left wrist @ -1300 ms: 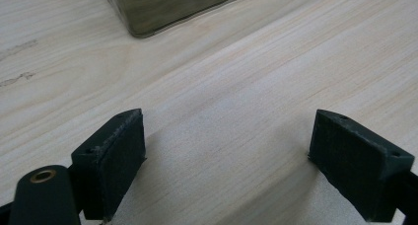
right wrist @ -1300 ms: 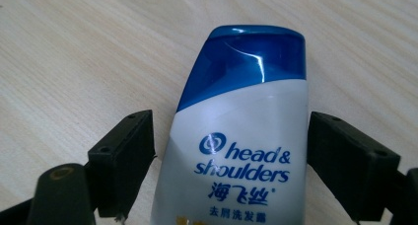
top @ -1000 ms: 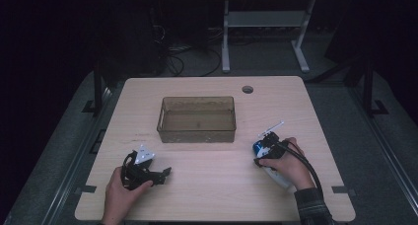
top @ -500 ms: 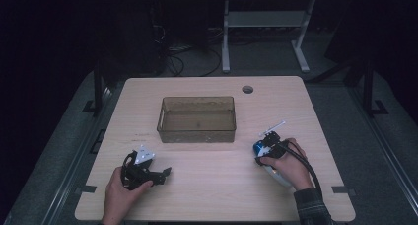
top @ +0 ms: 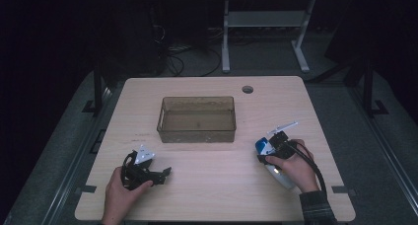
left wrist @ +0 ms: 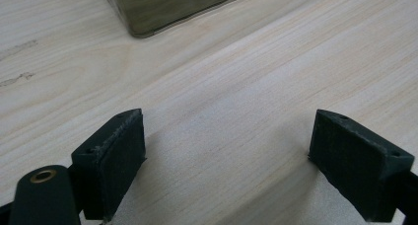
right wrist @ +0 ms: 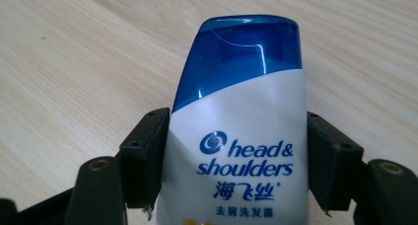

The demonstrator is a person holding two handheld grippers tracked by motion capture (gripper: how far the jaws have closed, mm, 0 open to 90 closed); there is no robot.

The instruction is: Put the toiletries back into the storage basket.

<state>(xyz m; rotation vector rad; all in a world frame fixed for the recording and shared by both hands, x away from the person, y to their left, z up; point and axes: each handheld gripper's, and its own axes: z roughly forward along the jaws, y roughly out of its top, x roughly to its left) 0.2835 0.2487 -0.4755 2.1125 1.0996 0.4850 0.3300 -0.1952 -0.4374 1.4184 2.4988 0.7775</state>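
Note:
A white shampoo bottle (right wrist: 241, 136) with a blue cap sits between the black jaws of my right gripper (right wrist: 236, 161), which press its two sides. In the high view that bottle (top: 266, 147) and the right gripper (top: 272, 147) are at the table's right, held by a hand. My left gripper (top: 160, 173) rests low over the table's front left. In the left gripper view its jaws stand wide apart over bare wood, left gripper (left wrist: 226, 156) holding nothing. A clear brownish bin (top: 197, 131) stands in the table's middle, its corner (left wrist: 148, 22) ahead of the left gripper.
The light wood table (top: 212, 190) has a round cable hole (top: 247, 89) at the back right. A white desk frame (top: 266, 22) and cables lie on the dark floor behind. The bin looks empty.
The right gripper with the bottle has shifted slightly; the left gripper has stayed put.

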